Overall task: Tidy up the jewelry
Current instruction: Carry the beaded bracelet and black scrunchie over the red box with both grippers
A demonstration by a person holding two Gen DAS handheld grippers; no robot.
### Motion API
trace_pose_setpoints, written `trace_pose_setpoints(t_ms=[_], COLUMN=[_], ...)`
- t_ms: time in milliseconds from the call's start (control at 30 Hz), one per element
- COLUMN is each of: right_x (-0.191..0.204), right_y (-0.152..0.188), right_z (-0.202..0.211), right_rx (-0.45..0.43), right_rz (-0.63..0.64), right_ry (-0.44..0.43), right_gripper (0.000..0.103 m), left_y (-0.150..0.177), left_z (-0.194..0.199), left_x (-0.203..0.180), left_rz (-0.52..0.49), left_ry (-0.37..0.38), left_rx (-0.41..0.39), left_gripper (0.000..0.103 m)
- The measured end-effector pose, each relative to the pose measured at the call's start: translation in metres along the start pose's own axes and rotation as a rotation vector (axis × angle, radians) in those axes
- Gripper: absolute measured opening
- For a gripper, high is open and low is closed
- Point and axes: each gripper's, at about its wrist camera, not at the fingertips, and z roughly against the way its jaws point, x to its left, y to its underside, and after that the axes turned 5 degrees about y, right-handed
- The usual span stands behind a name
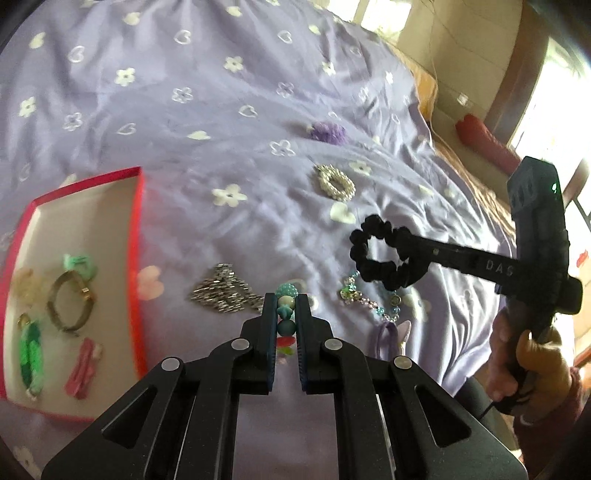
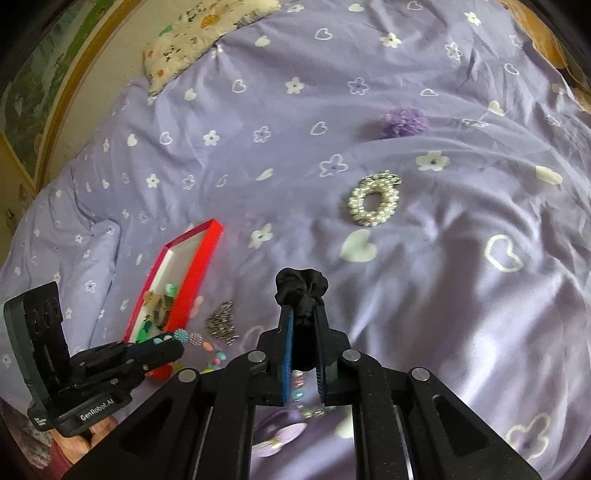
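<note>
My left gripper [image 1: 286, 301] is shut on a colourful beaded bracelet [image 1: 286, 314] with teal and white beads, low over the purple bedsheet; it also shows in the right wrist view [image 2: 168, 345]. My right gripper [image 2: 303, 308] is shut on a black scrunchie [image 2: 301, 286] and holds it above the sheet; it shows in the left wrist view [image 1: 380, 254] too. A red box [image 1: 138, 206] at the left holds several hair ties and clips. A pearl scrunchie [image 1: 334, 182], a silver chain piece [image 1: 221, 290] and a crystal bracelet [image 1: 365, 299] lie on the sheet.
A purple fluffy hair tie [image 1: 327, 131] lies farther back on the bed. A lilac hair tie [image 1: 389, 334] lies near the front. A patterned pillow [image 2: 207, 29] sits at the head of the bed. The bed edge and a wooden frame [image 1: 524, 55] are at the right.
</note>
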Motion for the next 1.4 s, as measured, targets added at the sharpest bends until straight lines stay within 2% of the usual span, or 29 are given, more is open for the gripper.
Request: trace_pose_setpoints(t_ms=[300,667,967,1400], right_x=[0.043,0.096,0.136,0.171], right_y=[0.01,0.017,0.021,0.027], right_z=[-0.002,-0.019,-0.033,-0.048], right_rx=[0.018,0.054,0.081,0.113], right_rz=[0.053,0.123,0.181,0.23], right_ry=[-0.058,-0.128,-0.179,-0.218], right_gripper=[0.01,0.01,0.01,0.01], left_y=[0.008,0.025,0.036,0.045], left_z=[0.046,0.084,0.103,0.118], left_x=[0.033,0.08,0.112,0.143], left_rz=[0.078,0.179,0.238,0.295], left_ry=[-0.036,-0.105,-0.15,-0.19], left_rx=[-0.079,-0.136,-0.157,-0.18], left_gripper=[0.008,0.008,0.008,0.008])
